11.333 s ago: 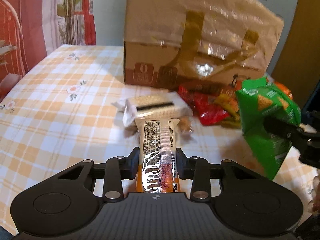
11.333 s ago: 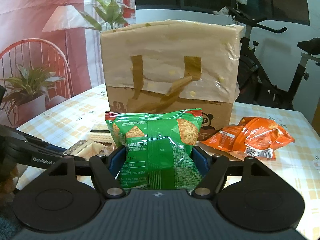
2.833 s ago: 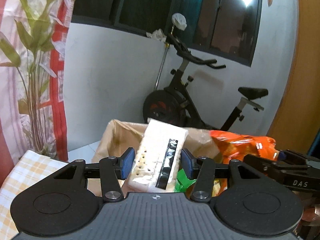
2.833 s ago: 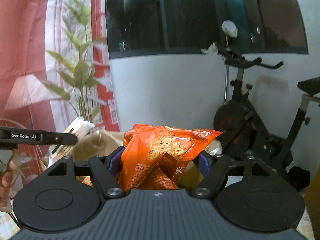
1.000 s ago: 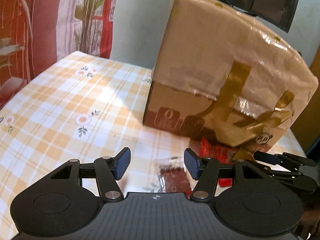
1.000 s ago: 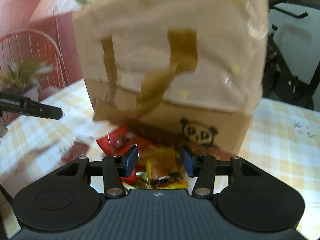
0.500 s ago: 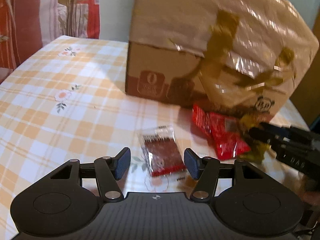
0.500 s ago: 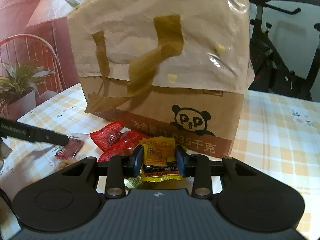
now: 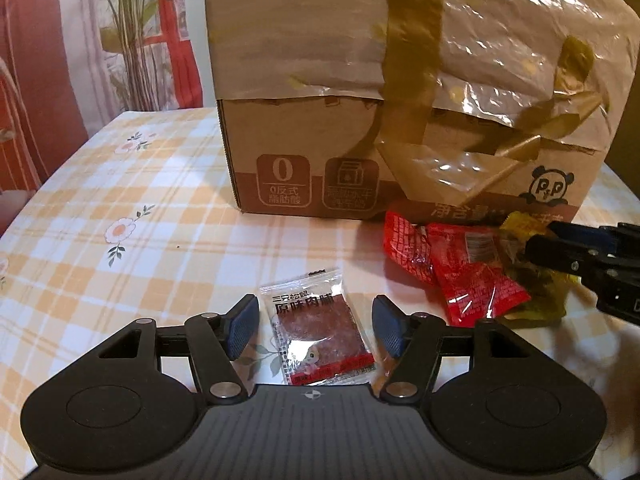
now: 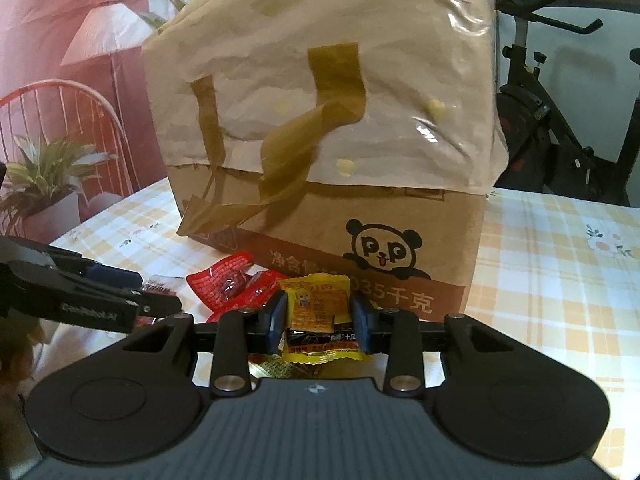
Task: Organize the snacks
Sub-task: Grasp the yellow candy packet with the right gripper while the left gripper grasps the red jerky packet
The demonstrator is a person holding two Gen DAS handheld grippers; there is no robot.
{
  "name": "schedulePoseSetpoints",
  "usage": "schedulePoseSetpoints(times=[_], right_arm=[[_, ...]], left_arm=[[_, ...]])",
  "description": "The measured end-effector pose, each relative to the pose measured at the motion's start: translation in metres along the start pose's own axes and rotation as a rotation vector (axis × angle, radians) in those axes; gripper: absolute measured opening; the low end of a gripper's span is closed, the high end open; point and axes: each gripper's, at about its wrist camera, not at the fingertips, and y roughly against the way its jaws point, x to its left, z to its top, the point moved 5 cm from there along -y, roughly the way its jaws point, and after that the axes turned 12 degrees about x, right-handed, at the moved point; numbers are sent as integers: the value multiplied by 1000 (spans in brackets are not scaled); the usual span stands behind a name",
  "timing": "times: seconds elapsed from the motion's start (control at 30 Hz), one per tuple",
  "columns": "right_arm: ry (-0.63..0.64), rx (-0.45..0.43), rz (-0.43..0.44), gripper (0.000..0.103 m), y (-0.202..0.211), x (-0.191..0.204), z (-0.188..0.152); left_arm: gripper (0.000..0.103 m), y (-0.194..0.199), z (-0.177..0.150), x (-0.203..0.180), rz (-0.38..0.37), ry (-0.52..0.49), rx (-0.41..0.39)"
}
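The right gripper point(image 10: 318, 316) is pinched on a small yellow foil snack packet point(image 10: 318, 322) at the foot of the tall brown cardboard box wrapped in tape and clear film point(image 10: 320, 120), beside two red sachets point(image 9: 452, 264). The left gripper point(image 9: 316, 330) straddles a clear-edged flat sachet of dark dried meat point(image 9: 318, 326) lying on the orange-checked tablecloth point(image 9: 120, 220); its jaws are opening and its pads stand apart from the sachet. The pick-up step appears to be in hand. Next, the left likely needs to lower and close on the sachet, then both packets lift toward the box's top.
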Motion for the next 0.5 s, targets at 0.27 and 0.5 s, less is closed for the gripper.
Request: schedulePoseSetpoints(times=[0.27, 0.5], right_arm=[[-14, -4, 11, 37, 1, -1, 0], [-14, -4, 12, 37, 2, 1, 0]], left_arm=[[48, 6, -4, 6, -22, 4, 9], [42, 11, -7, 13, -67, 34, 13]])
